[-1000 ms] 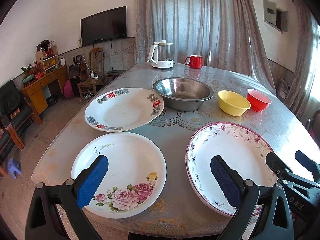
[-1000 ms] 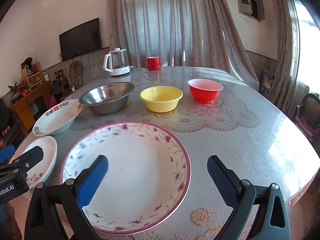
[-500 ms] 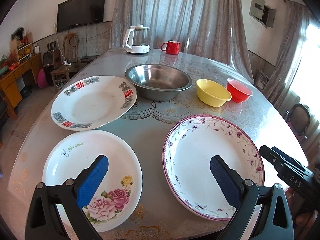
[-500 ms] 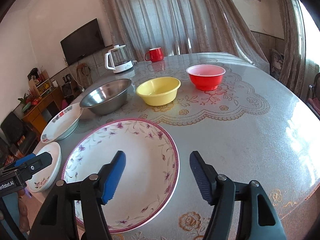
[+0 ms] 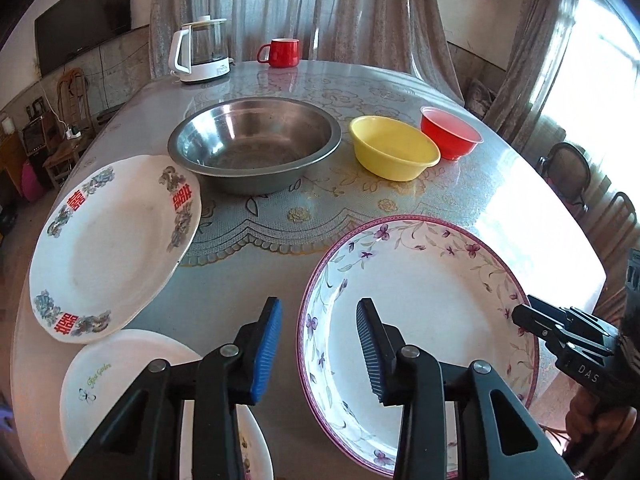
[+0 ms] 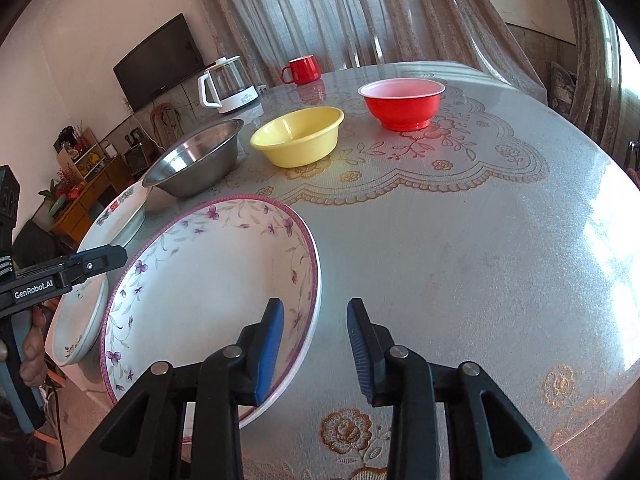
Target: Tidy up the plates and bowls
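Note:
A large purple-flowered plate [image 5: 420, 300] [image 6: 208, 280] lies at the table's near edge. My left gripper [image 5: 318, 350] straddles its left rim, jaws partly open, holding nothing. My right gripper [image 6: 314, 350] straddles its right rim, jaws partly open, holding nothing. A white plate with red characters [image 5: 112, 240] and a white rose plate [image 5: 120, 384] lie to the left. A steel bowl [image 5: 256, 140], a yellow bowl [image 5: 394, 148] and a red bowl [image 5: 450, 136] stand behind in a row.
A white kettle [image 5: 202, 54] and a red mug [image 5: 282, 52] stand at the far edge of the round table [image 6: 480, 240]. Chairs [image 5: 568, 168] stand to the right. The table's near edge runs just below both grippers.
Both grippers have narrowed their jaws and moved in toward the purple-flowered plate, the left to its left rim, the right to its right rim. The dishes have not moved.

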